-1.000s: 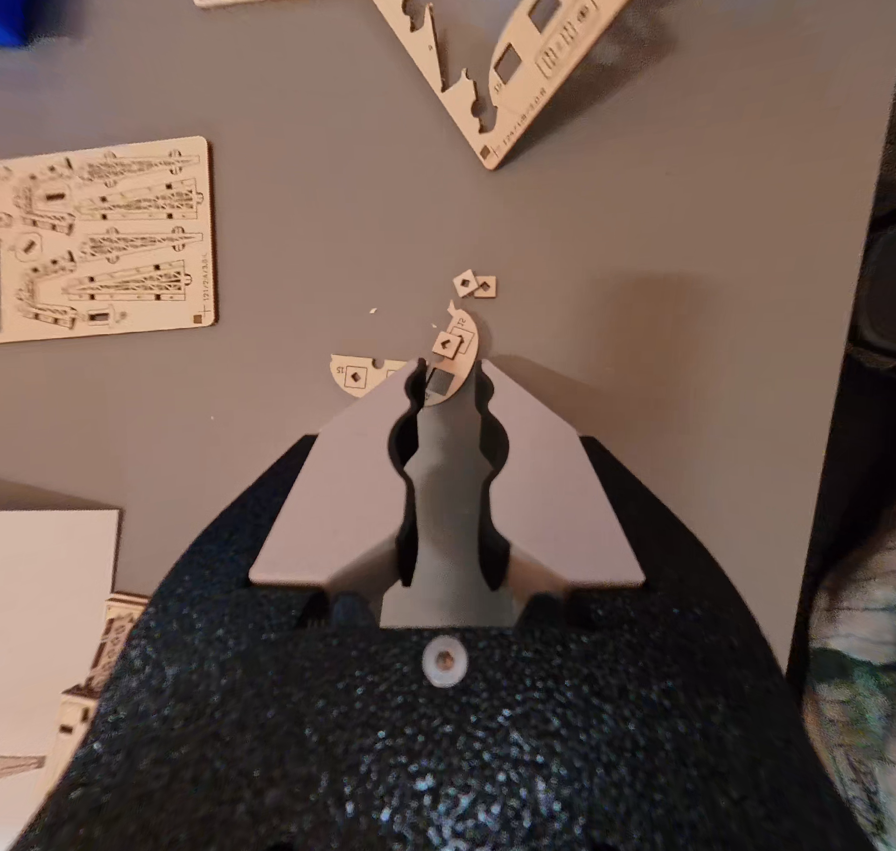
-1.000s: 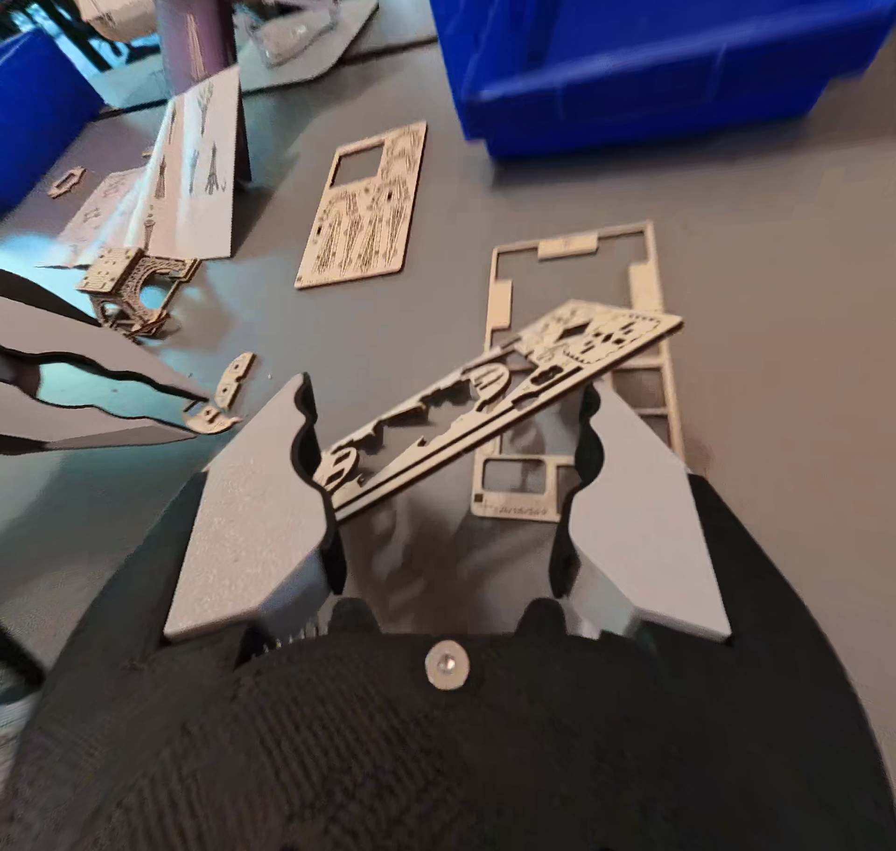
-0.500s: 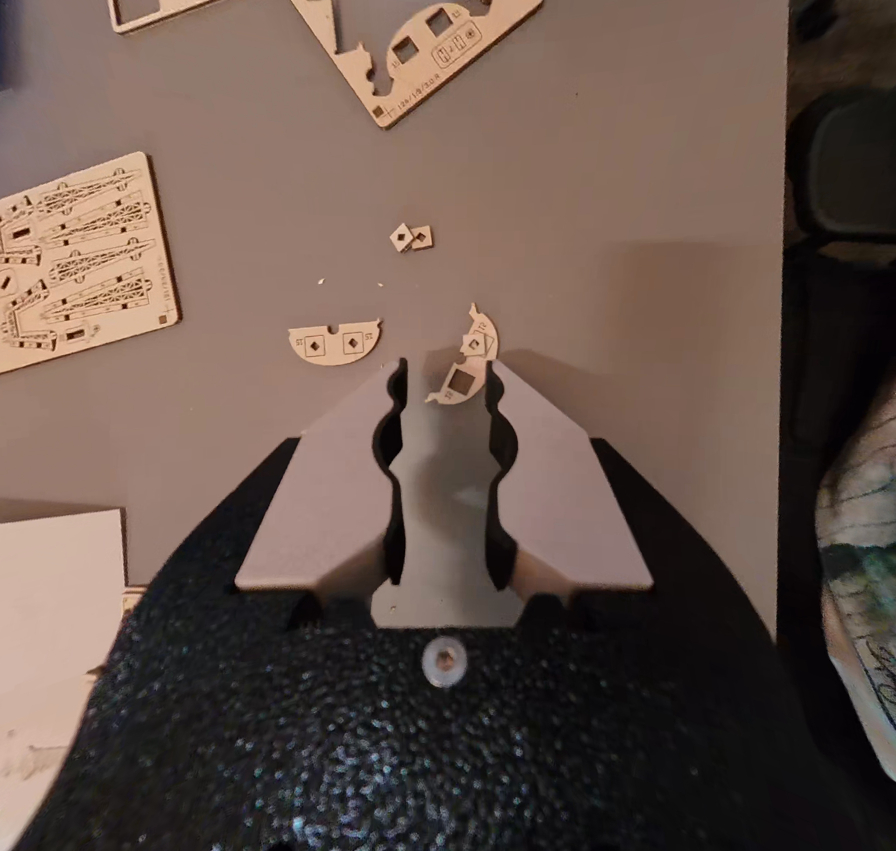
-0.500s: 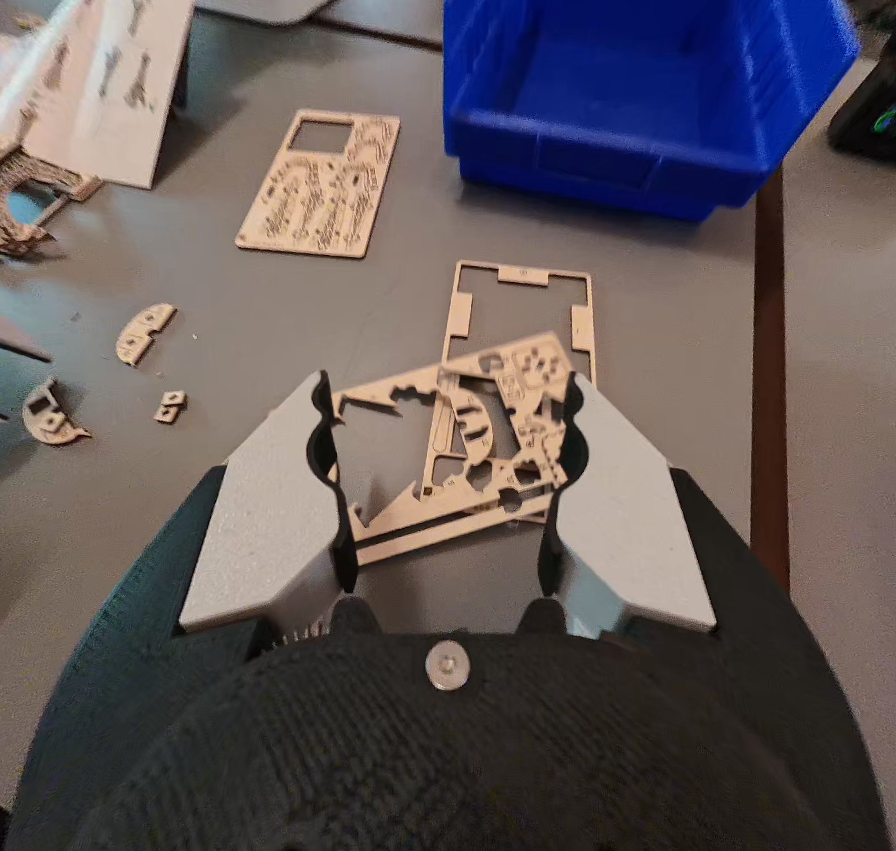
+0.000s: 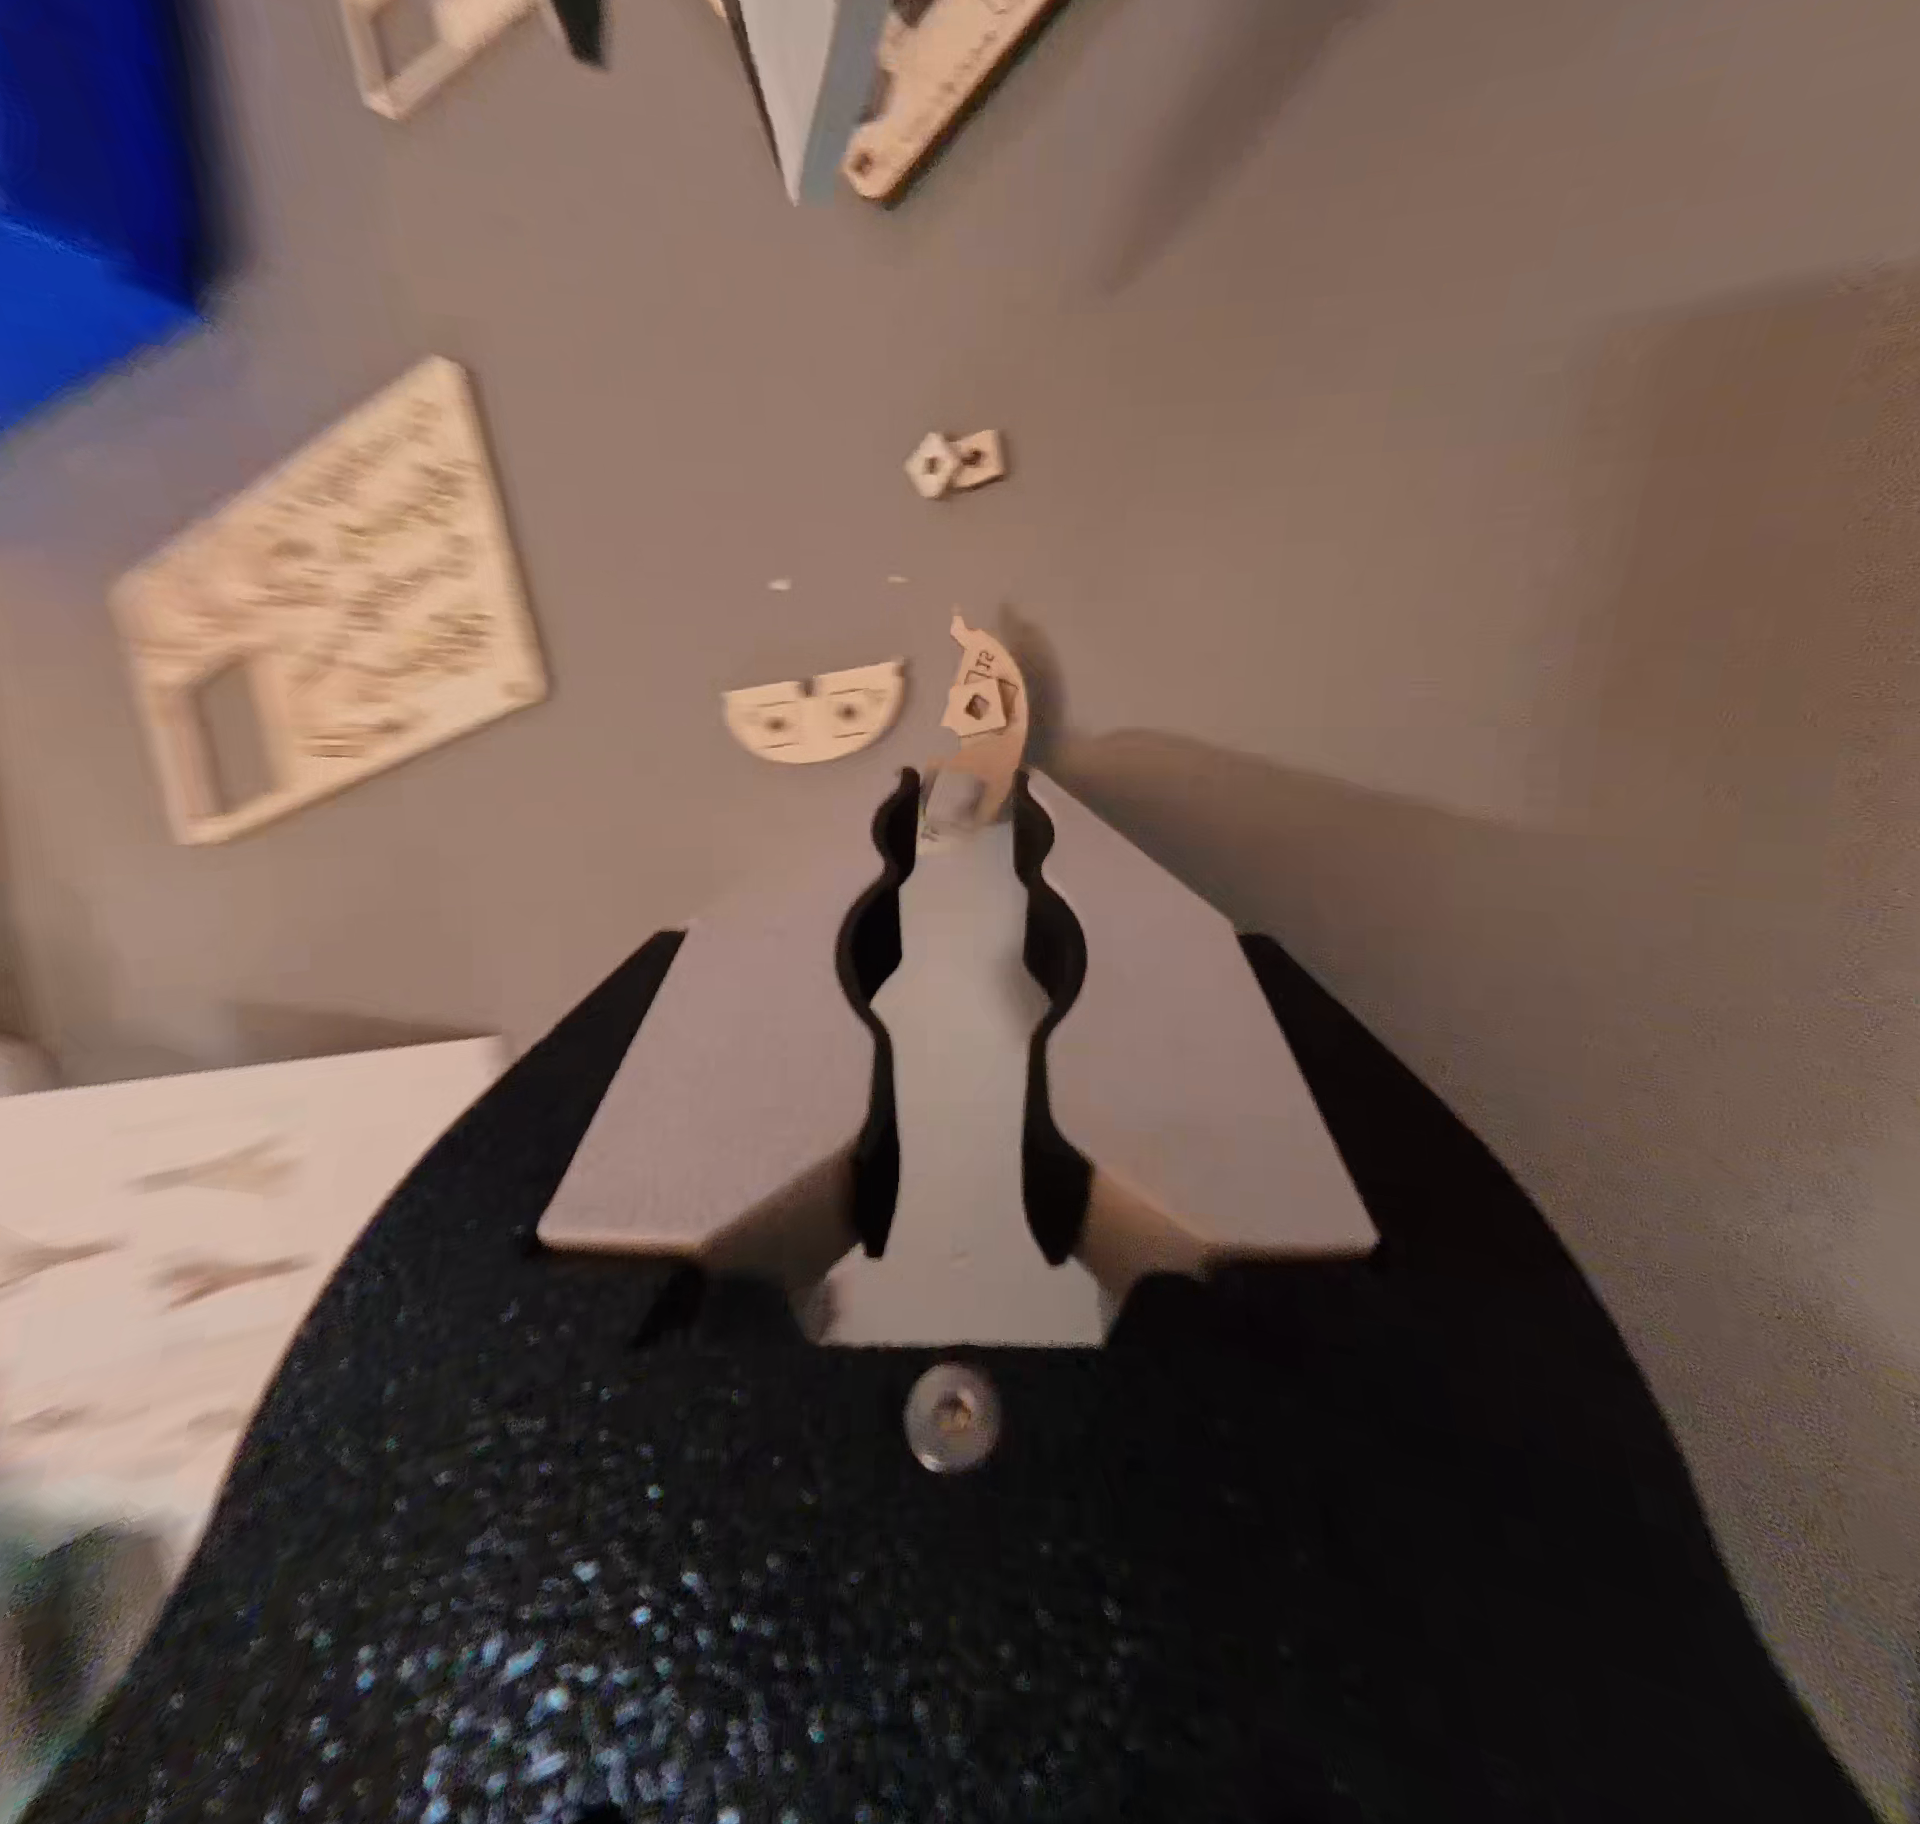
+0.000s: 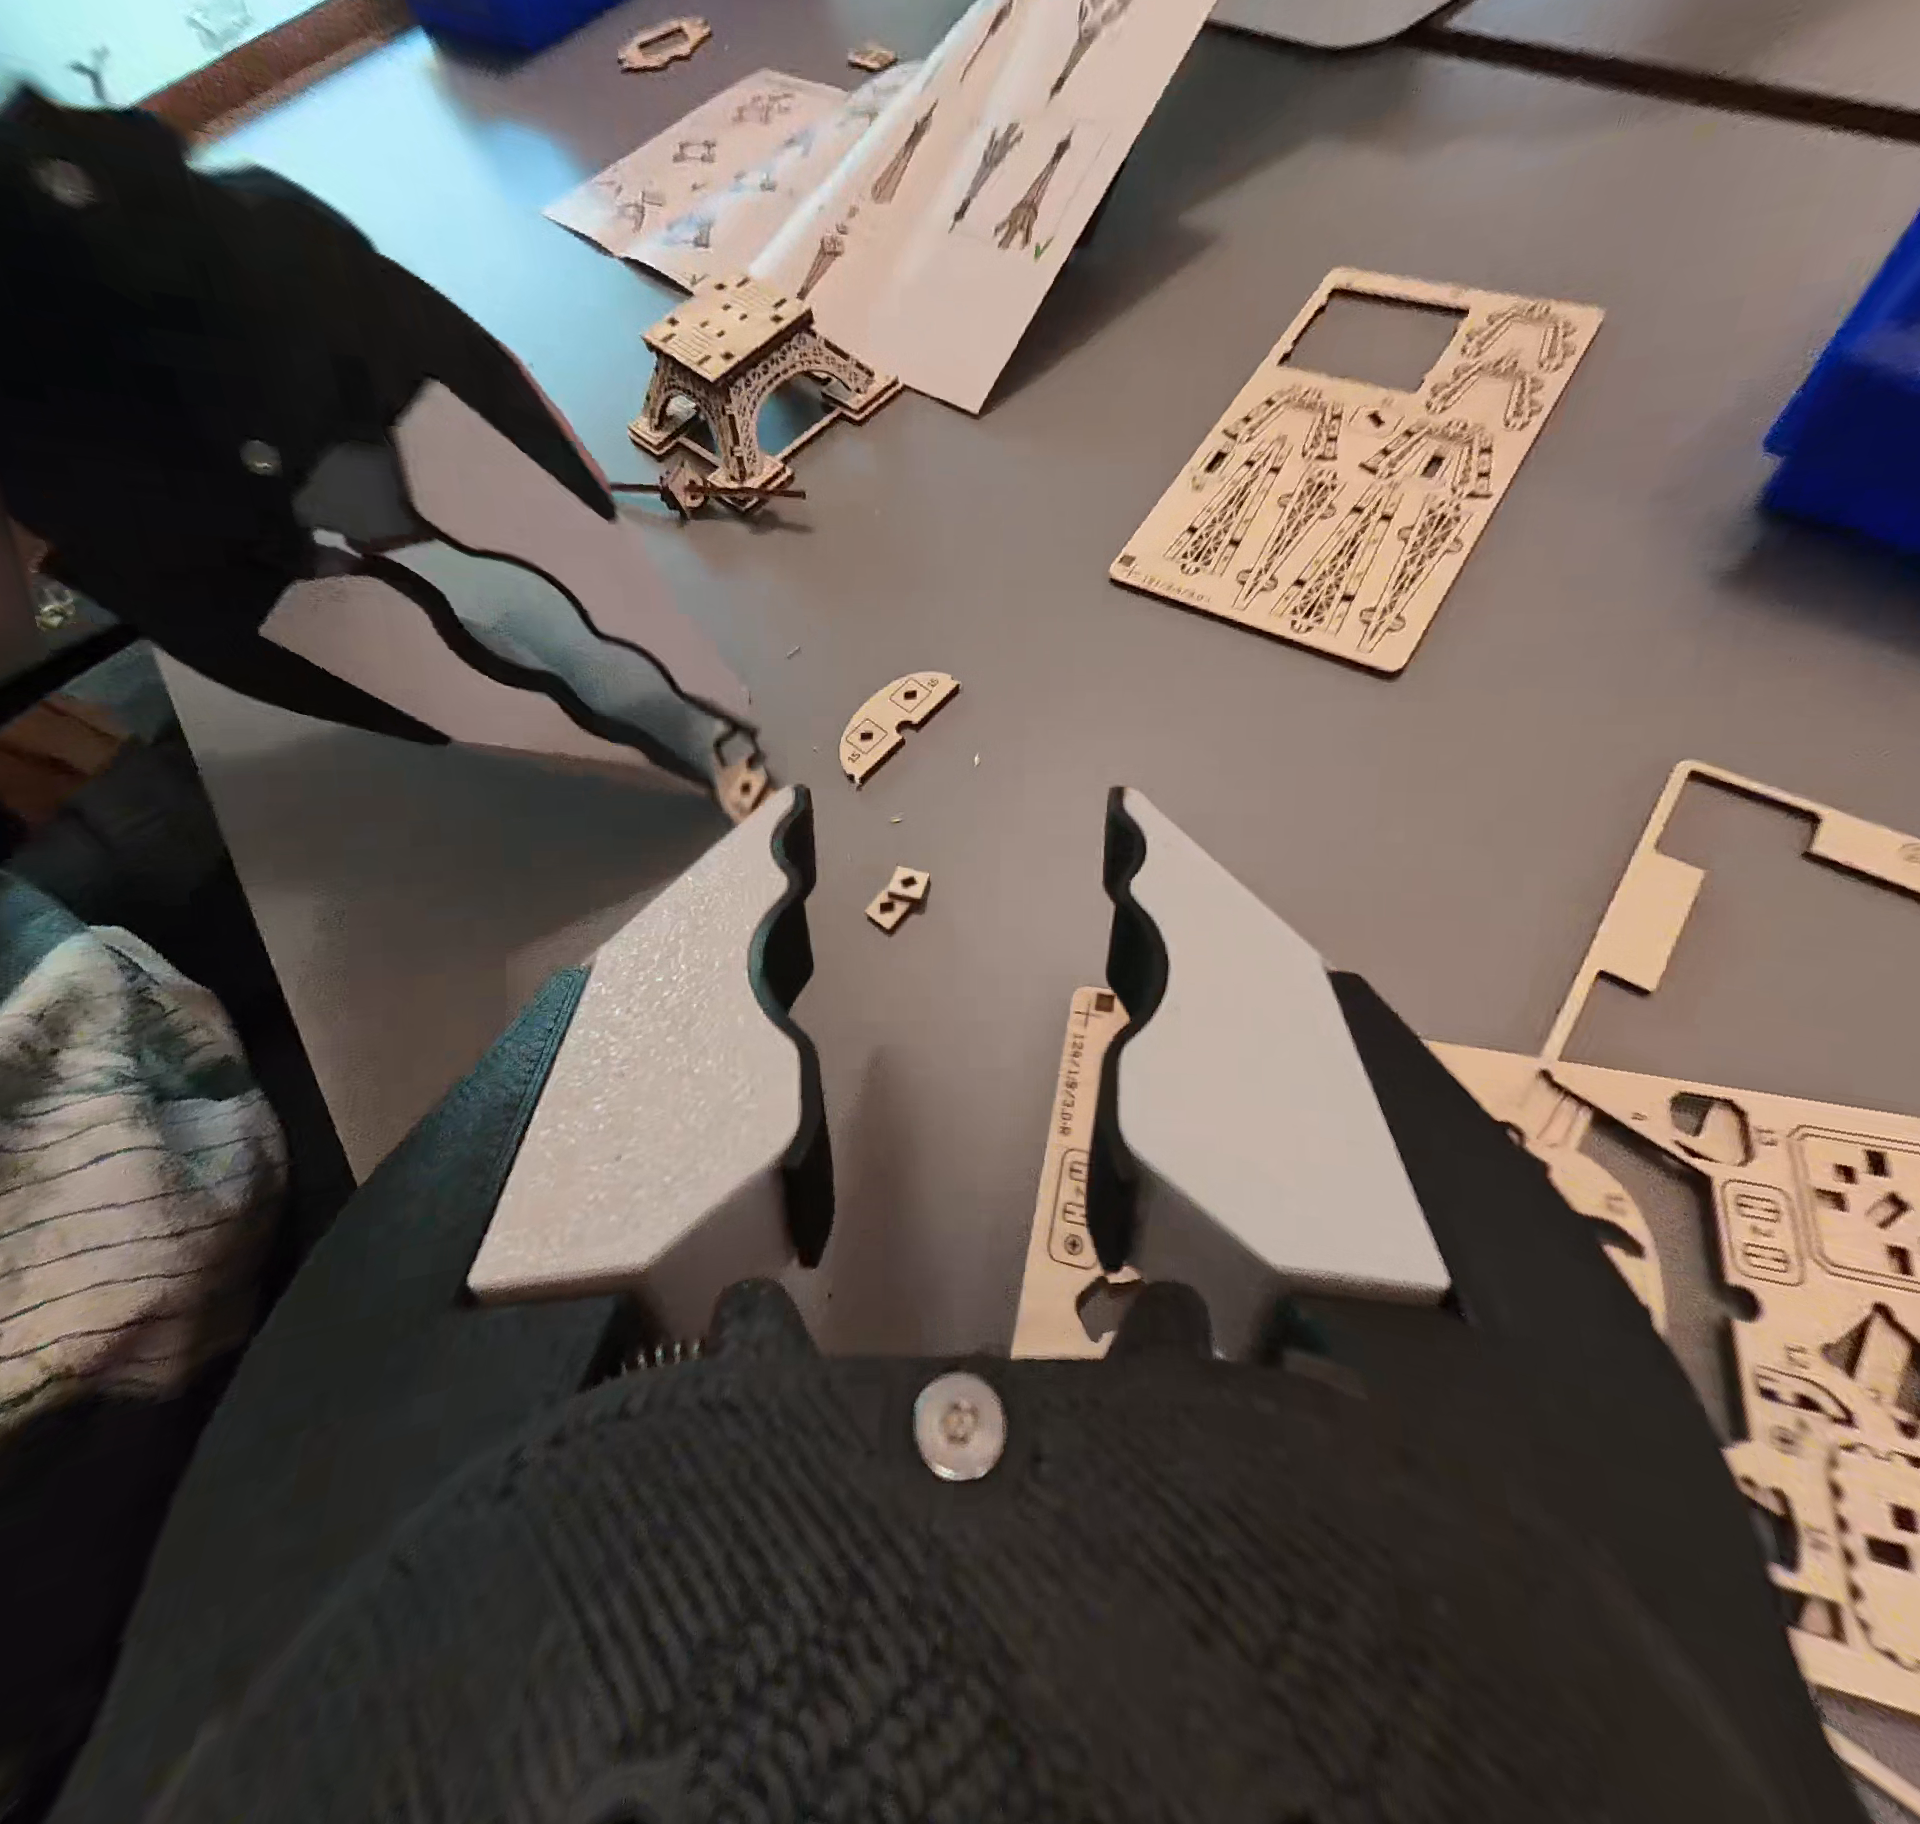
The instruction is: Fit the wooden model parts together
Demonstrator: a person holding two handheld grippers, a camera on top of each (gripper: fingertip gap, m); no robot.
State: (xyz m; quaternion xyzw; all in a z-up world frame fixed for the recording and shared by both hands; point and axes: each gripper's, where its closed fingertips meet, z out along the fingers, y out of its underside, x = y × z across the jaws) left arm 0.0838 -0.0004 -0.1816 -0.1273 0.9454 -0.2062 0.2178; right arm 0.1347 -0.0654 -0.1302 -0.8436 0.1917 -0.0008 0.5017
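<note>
Right wrist view puts the two small squares (image 6: 898,898) on the table just ahead of your right gripper (image 6: 956,818), between its spread, empty fingers and left of centre. Your left gripper (image 5: 964,806), low and angled down, pinches the curved piece (image 5: 982,709) standing on edge; the half-round piece (image 6: 896,727) lies flat beside it.

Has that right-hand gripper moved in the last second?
Yes. The right gripper left the cut-out wooden sheet it was over, swinging left toward the two small square pieces, jaws open.

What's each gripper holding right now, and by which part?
Left gripper pinches the curved wooden piece by its lower end. Right gripper is open, holding nothing.
</note>
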